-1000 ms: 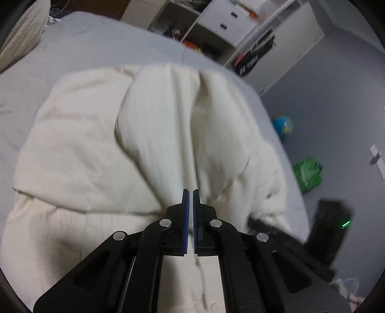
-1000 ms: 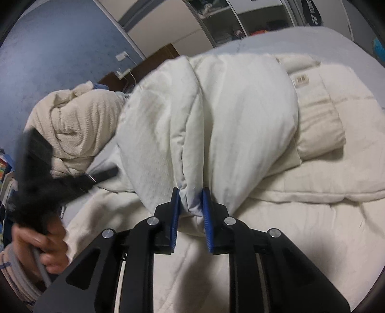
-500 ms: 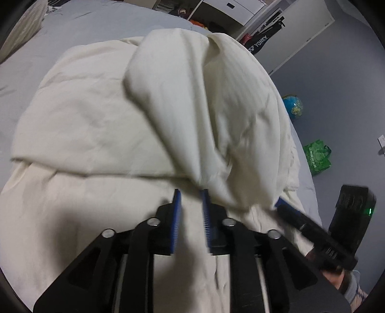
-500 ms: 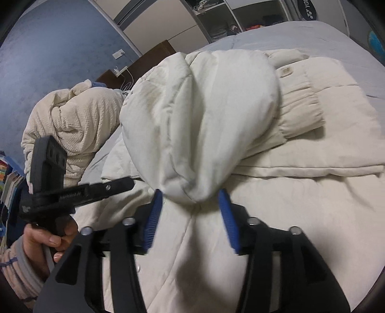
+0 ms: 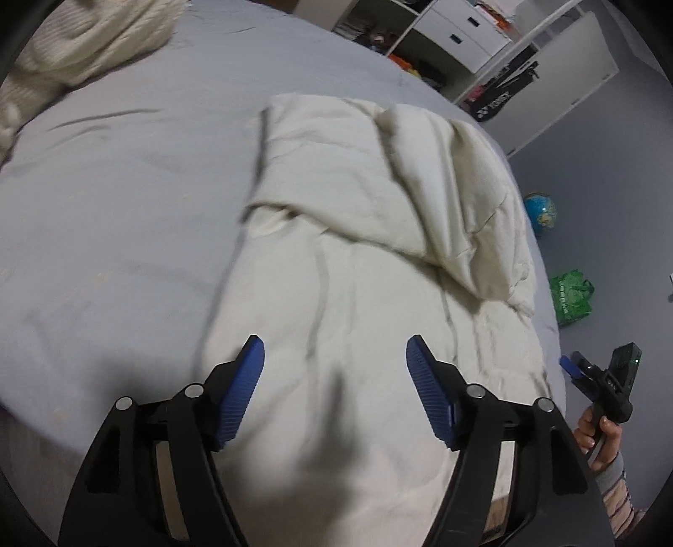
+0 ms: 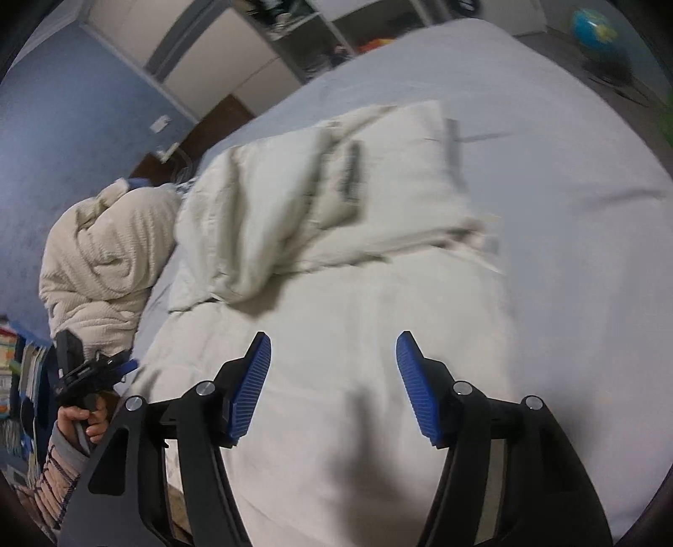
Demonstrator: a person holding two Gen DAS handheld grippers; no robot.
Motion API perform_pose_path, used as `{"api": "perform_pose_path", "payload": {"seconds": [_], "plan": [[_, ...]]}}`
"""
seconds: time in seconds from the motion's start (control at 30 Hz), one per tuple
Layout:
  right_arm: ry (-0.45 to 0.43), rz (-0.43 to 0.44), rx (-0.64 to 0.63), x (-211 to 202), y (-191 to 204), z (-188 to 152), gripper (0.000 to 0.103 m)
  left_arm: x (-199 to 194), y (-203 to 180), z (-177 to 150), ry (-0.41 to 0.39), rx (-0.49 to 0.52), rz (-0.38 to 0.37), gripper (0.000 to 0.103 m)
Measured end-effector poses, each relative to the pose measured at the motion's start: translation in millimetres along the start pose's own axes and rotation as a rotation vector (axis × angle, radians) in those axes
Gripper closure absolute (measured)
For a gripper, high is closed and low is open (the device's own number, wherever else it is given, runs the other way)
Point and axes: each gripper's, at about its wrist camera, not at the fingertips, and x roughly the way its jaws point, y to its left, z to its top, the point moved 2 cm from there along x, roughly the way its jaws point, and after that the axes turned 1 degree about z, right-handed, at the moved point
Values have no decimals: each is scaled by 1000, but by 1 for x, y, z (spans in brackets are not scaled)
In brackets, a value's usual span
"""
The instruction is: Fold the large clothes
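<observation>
A large cream padded garment (image 5: 357,261) lies on a grey bed (image 5: 126,176), with one part folded over its far half (image 5: 441,176). My left gripper (image 5: 334,349) is open and empty, raised above the garment's near part. My right gripper (image 6: 332,343) is open and empty too, above the near part of the same garment (image 6: 357,273). The folded-over part shows in the right wrist view (image 6: 294,189). Each gripper shows in the other's view, held off the bed's side: the right one (image 5: 605,378), the left one (image 6: 88,370).
A cream knitted blanket (image 6: 105,252) is heaped at the bed's head, also in the left wrist view (image 5: 75,50). On the floor beside the bed are a globe (image 5: 540,210) and a green bag (image 5: 572,296). White shelves and drawers (image 5: 454,33) stand beyond the bed.
Both grippers let go of the garment fold, opened wide and pulled back. The fold dropped and now lies flat over the far half of the garment.
</observation>
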Motion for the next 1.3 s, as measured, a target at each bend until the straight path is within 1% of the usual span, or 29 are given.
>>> {"api": "perform_pose_path", "payload": {"seconds": [0.07,0.17,0.23,0.27,0.3,0.47,0.63,0.7,0.8,0.97,1.1,1.2,1.27,1.3], "plan": [[9,-13,56,-12,-21,-6,44,-4,4,-8,13,-11,16,35],[13,-63,80,-25,-42,-18,43,-9,10,-20,28,-13,27,35],[39,-65,104,-26,-51,-26,43,-10,12,-26,37,-14,33,34],[54,-61,113,-25,-54,-31,43,-11,12,-28,40,-13,42,31],[69,-56,114,-24,-54,-36,43,-12,11,-30,46,-9,56,26],[108,-23,101,-24,-47,-57,43,-15,8,-44,88,15,80,25],[135,3,86,-32,-45,-72,43,-21,-1,-55,94,66,104,25],[146,10,81,-35,-44,-78,43,-23,-3,-58,100,72,99,26],[157,8,72,-40,-45,-85,43,-26,-12,-62,114,108,98,29],[156,26,130,-46,-59,-93,43,-30,-21,-68,143,127,80,33],[157,96,168,-52,-58,-97,41,-36,-22,-77,169,119,48,34],[152,236,186,-59,-48,-98,42,-39,-24,-83,174,112,30,34],[150,283,186,-60,-42,-97,42,-39,-24,-84,176,104,19,34],[149,302,180,-60,-39,-97,44,-39,-25,-85,179,100,10,36]]}}
